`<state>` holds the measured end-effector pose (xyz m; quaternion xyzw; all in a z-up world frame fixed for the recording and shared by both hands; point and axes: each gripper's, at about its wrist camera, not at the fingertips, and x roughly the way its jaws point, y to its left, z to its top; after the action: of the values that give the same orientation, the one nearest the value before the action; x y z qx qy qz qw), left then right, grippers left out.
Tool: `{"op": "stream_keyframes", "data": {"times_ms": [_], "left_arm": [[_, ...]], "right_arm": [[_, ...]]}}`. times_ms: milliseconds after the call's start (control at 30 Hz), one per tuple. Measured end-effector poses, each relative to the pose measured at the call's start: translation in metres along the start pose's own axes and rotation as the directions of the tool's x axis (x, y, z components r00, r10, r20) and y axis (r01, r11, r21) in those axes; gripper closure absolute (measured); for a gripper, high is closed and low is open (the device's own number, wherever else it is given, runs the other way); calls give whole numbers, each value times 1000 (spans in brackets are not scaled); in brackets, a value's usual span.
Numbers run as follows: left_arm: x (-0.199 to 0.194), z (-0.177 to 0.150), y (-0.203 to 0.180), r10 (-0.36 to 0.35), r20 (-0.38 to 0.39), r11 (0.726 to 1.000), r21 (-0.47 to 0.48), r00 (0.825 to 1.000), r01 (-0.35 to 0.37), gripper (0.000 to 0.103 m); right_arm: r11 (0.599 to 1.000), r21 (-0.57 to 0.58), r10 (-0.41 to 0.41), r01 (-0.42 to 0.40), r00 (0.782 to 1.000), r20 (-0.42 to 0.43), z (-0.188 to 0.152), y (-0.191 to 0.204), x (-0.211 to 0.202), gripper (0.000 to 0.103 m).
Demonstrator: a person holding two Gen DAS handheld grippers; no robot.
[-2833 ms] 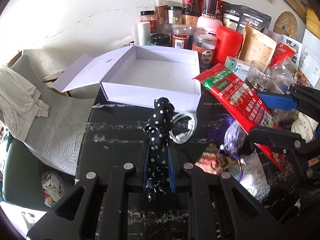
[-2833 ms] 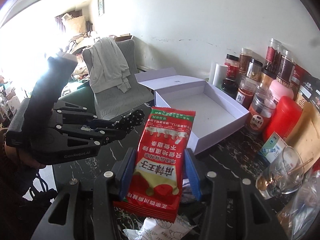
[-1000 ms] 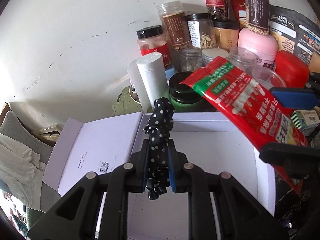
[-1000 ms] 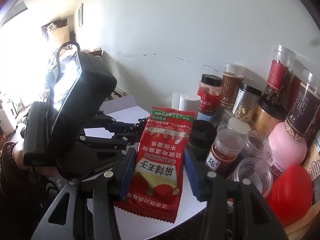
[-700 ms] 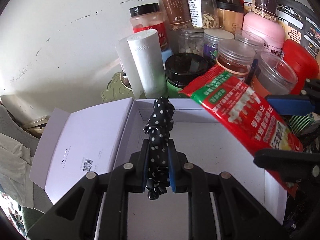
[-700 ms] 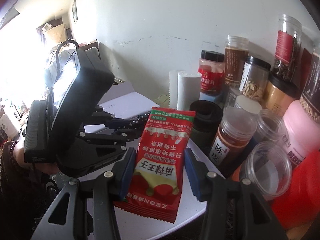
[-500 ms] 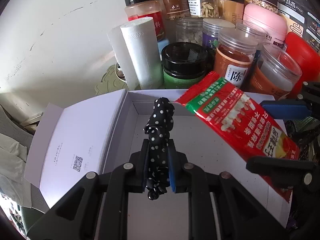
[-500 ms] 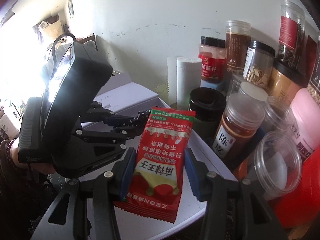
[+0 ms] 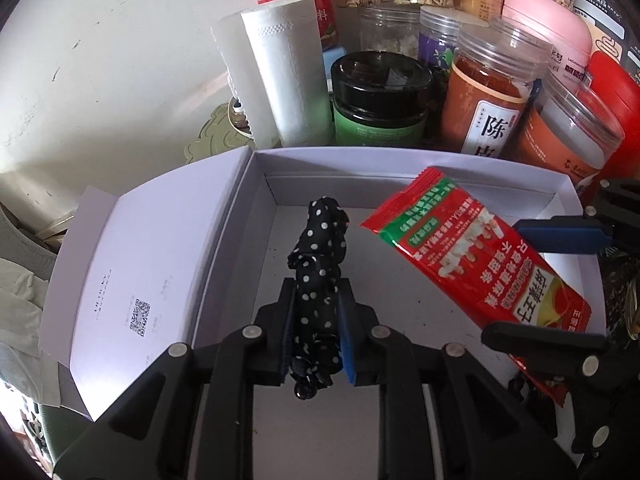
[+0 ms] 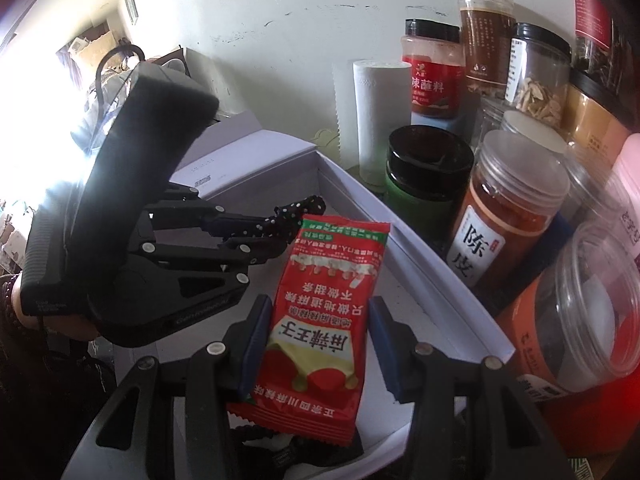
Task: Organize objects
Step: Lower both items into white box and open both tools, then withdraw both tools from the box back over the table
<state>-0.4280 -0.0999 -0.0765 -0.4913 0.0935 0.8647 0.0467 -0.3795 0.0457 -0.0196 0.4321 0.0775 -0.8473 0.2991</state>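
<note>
White box nearer | scrunchie & snack pack lower — both gripped

"陈皮" on the orange-powder jar, "辣蘸料" on the red-labelled bottle, "麻辣王子" on the red snack packet.

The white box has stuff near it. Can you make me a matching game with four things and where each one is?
Things:
1. spotted cloth
2. red packet
3. paper roll
4. green jar

Places:
A. standing behind the white box, right of the paper roll
B. in the right gripper
C. in the left gripper
D. standing by the wall

Pairs: 1-C, 2-B, 3-D, 4-A
</note>
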Motion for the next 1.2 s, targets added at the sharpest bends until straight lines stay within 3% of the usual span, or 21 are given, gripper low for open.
{"op": "stream_keyframes", "data": {"times_ms": [133, 300, 767, 1200], "left_arm": [[3, 1, 1, -3, -22, 1000, -8, 1000, 2, 76], [0, -2, 0, 15, -16, 1000, -21, 1000, -16, 47], [-37, -1, -1, 32, 37, 999, -19, 999, -31, 46], [-104, 1, -8, 67, 105, 998, -25, 992, -65, 46]], "right_arm": [[1000, 5, -8, 8, 1000, -27, 0, 0, 5, 53], [999, 7, -31, 31, 998, -46, -1, 0, 8, 53], [997, 0, -80, 80, 997, -21, -7, 8, -15, 53], [990, -26, -140, 141, 990, 31, -3, 22, -68, 53]]}}
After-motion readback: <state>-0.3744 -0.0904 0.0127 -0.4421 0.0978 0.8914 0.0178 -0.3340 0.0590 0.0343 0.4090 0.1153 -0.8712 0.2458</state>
